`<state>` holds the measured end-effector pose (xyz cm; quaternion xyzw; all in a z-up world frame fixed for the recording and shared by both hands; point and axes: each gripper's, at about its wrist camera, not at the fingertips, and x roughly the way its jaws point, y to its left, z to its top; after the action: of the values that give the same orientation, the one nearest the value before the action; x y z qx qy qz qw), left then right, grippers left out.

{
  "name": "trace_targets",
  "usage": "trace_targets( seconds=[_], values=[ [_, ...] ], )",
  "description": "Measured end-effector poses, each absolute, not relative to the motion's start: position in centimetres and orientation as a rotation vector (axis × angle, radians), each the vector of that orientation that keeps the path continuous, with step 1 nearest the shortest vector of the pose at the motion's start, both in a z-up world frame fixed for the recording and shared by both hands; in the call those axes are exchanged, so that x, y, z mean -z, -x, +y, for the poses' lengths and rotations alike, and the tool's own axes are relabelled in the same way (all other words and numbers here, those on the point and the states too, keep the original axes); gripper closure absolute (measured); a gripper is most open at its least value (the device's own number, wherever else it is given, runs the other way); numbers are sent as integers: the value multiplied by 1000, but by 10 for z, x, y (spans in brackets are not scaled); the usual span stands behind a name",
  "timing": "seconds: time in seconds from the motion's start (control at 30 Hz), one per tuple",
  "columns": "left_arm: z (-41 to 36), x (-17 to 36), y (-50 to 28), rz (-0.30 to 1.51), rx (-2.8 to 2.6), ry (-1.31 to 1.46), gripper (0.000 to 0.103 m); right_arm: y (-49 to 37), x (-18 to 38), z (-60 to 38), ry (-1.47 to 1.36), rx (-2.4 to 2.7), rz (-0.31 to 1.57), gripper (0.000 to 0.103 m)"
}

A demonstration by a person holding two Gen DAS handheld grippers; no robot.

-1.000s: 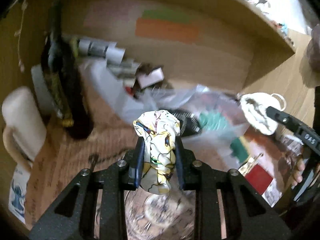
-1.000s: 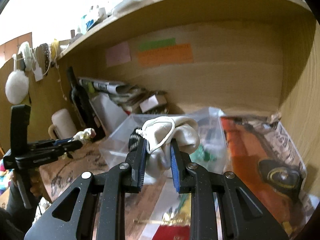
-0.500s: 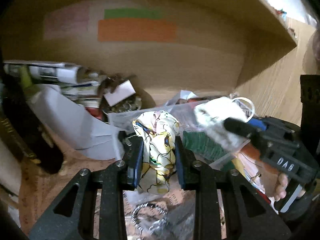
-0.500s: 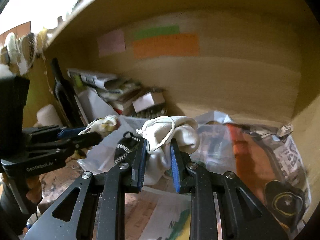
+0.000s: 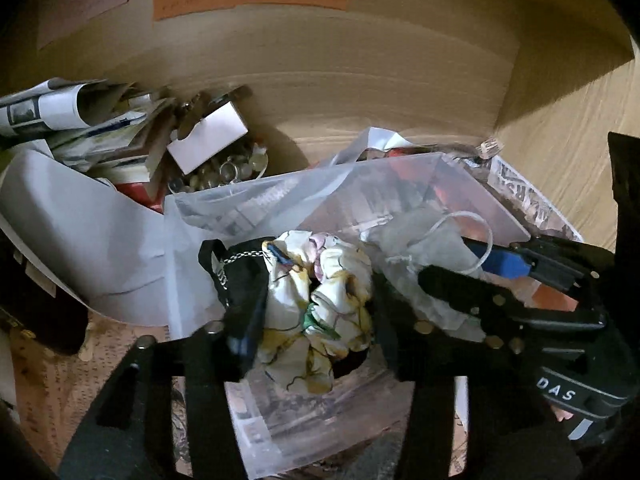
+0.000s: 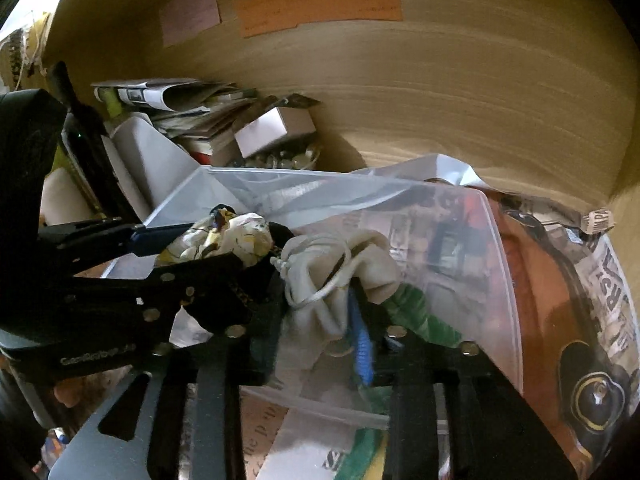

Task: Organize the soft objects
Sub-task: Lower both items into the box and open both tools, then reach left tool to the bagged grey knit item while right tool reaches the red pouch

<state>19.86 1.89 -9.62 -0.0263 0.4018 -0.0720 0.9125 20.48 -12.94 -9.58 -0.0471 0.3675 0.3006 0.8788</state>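
My left tool [image 5: 316, 312] is clamped on the floral scrunchie [image 5: 320, 304], a cream and yellow bunch of fabric with some green and pink in it. My right tool [image 6: 320, 320] is squeezing the white drawstring pouch [image 6: 340, 276], cord loop flopping off the front. Both bundles sit right over the open mouth of the clear plastic bin [image 5: 400, 184], nearly touching each other, scrunchie on the left and pouch on the right.

Inside the bin, tucked under and beside the scrunchie, there's a black fabric thing with a thin silver chain [image 5: 236, 264]. From the right wrist view I can also see something green and striped [image 6: 420, 316] down in the bin below the pouch, can't really tell what it is.

The bin sits toward the back right corner of the tabletop, right up near the wooden back panel. To its right is a crinkly orange printed bag [image 6: 560, 300]. Left of the bin is a messy stack of papers and magazines [image 5: 80, 120], with a small white box [image 5: 208, 140] lying on top of a bowl of shiny bits [image 5: 224, 172]. Orange sticky note [image 6: 320, 0] on the back panel above everything.
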Motion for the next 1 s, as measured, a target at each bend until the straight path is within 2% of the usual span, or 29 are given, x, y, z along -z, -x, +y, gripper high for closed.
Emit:
trace_targets(
  seconds=[0.07, 0.17, 0.37, 0.47, 0.5, 0.67, 1.0],
  values=[
    [19, 93, -193, 816, 145, 56, 49, -201, 92, -132, 103, -616, 750, 52],
    [23, 85, -186, 797, 147, 61, 42, -195, 85, -135, 114, -601, 718, 37],
    [30, 61, -160, 736, 163, 82, 37, -174, 62, -151, 115, -572, 631, 26],
    [33, 51, -140, 685, 160, 89, 15, -160, 50, -160, 106, -564, 582, 22],
    [33, 47, -130, 663, 152, 85, 11, -154, 47, -162, 103, -561, 564, 20],
    [32, 45, -101, 650, 144, 52, 7, -127, 39, -176, 93, -559, 509, 14],
    [24, 88, -72, 782, 160, 55, 6, -91, 77, -201, 49, -536, 606, 14]
  ],
)
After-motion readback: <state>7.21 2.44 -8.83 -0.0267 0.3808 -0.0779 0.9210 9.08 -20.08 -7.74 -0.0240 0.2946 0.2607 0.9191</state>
